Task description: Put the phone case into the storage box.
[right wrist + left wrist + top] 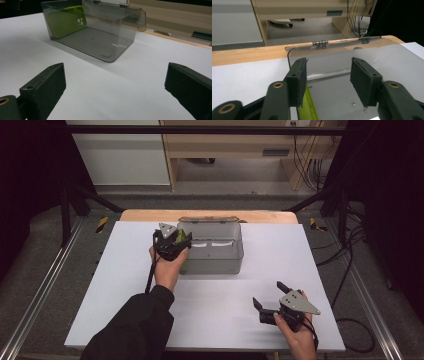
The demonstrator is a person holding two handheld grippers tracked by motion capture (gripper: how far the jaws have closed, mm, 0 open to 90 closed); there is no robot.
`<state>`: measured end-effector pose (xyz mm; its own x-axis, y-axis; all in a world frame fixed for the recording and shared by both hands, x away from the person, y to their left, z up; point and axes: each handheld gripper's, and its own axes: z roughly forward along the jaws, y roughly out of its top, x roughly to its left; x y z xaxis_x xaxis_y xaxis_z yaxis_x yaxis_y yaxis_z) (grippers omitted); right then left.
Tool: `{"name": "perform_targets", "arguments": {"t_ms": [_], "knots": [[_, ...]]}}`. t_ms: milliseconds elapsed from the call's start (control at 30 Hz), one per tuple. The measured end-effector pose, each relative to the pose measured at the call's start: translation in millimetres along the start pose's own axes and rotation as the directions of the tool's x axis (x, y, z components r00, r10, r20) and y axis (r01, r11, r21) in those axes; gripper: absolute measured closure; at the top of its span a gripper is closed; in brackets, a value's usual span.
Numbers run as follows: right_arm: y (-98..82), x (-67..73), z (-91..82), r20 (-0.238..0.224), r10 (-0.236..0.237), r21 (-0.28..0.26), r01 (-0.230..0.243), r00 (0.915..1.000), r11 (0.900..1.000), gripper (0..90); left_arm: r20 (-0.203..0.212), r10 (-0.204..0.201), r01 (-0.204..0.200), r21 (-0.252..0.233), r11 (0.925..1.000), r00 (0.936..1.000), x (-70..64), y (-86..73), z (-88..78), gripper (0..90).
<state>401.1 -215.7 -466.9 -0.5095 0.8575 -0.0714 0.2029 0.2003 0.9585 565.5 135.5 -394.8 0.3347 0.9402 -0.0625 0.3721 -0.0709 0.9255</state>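
A smoky see-through box (220,262) stands at the back middle of the white table top, its hinged lid (209,220) folded back. Inside it a lime-green phone case (183,236) stands on edge against the left wall, camera cut-out showing in the right gripper view (66,21). My left gripper (172,240) hovers over that left end with its jaws partly apart; in the left gripper view (328,75) the case (308,105) lies just below the left jaw, with nothing pressed between the pads. My right gripper (268,293) rests open near the front right, well short of the box (100,42).
The white sheet (125,285) covers a wooden table whose far edge (150,215) shows behind the box. Metal rails run along both sides. Cables (345,270) trail on the floor at the right. A wooden desk stands beyond the table.
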Motion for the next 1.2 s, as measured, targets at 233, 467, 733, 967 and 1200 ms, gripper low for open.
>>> {"name": "perform_targets", "arguments": {"t_ms": [233,467,733,967,1200], "knots": [[0.0,0.3,0.0,0.001,-0.004,-0.001,0.004,1.0,1.0,3.7,0.006,0.011,-0.011,-0.023,0.9997,0.9999,-2.6,0.2,-2.8,33.1],[-0.7,0.4,0.5,0.002,-0.01,0.001,0.01,1.0,1.0,3.6,0.039,0.018,-0.016,-0.031,0.9994,0.9991,-4.3,-0.3,-6.7,24.2],[-0.2,1.7,0.1,0.0,-0.012,0.0,0.012,0.9999,1.0,3.6,0.057,0.008,-0.005,-0.061,0.9981,0.9984,-1.7,1.5,-11.3,20.8],[-0.4,1.3,0.5,0.001,-0.014,0.0,0.014,0.9999,1.0,3.6,0.087,-0.004,0.011,-0.078,0.9969,0.9962,0.6,2.7,-14.6,17.7],[0.0,3.0,0.1,0.0,-0.018,-0.001,0.018,0.9998,1.0,3.6,0.122,-0.007,0.019,-0.101,0.9948,0.9925,3.6,3.0,-22.6,12.4]]}}
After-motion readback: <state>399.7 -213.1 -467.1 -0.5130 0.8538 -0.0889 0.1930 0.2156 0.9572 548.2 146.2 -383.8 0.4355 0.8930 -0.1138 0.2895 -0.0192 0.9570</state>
